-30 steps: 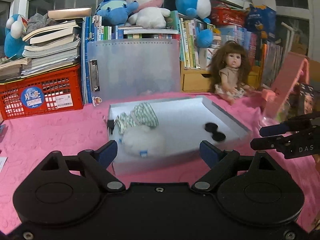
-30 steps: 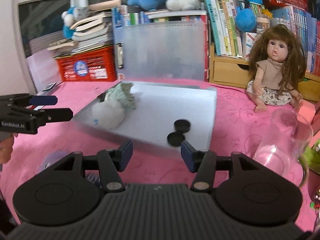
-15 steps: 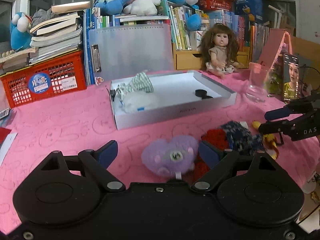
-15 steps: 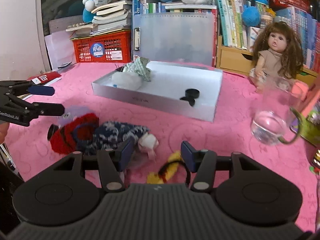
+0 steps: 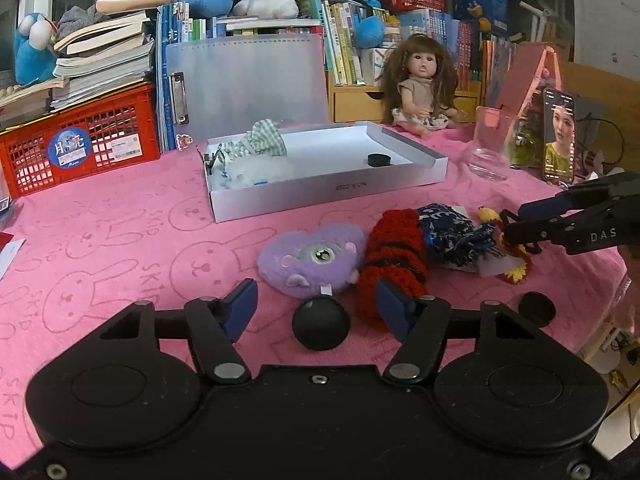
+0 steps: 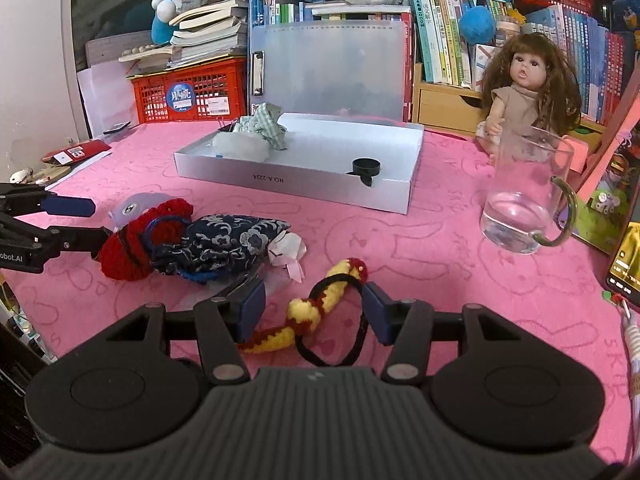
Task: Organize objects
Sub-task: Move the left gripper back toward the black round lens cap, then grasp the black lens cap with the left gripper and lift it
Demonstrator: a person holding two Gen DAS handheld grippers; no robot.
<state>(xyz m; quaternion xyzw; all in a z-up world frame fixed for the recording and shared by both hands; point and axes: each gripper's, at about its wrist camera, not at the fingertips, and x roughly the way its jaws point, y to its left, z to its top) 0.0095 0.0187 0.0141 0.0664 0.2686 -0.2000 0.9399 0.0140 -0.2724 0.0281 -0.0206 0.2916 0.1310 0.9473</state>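
Note:
A white box point(image 5: 332, 192) point(image 6: 288, 178) on the pink cloth holds a white plush, a green checked cloth point(image 5: 262, 142) and a black cap point(image 5: 378, 159). In front lie a purple plush point(image 5: 310, 258), a red knit piece point(image 5: 394, 244) point(image 6: 132, 248), a navy floral pouch point(image 5: 452, 230) point(image 6: 224, 240) and a yellow-red hair tie point(image 6: 320, 308). My left gripper point(image 5: 316, 310) is open, a black round object point(image 5: 321, 328) between its fingers. My right gripper point(image 6: 314, 310) is open around the hair tie, not gripping it.
A glass pitcher point(image 6: 524, 196) stands right of the box. A doll point(image 5: 420, 84) sits behind. A red crate point(image 5: 80, 136), a clear folder point(image 5: 244, 88) and books line the back. A phone point(image 5: 558, 136) leans at the right. The table edge is near right.
Both grippers have pulled back from the box and dropped toward the near table. The loose toys and the hair tie have come into view between the fingers.

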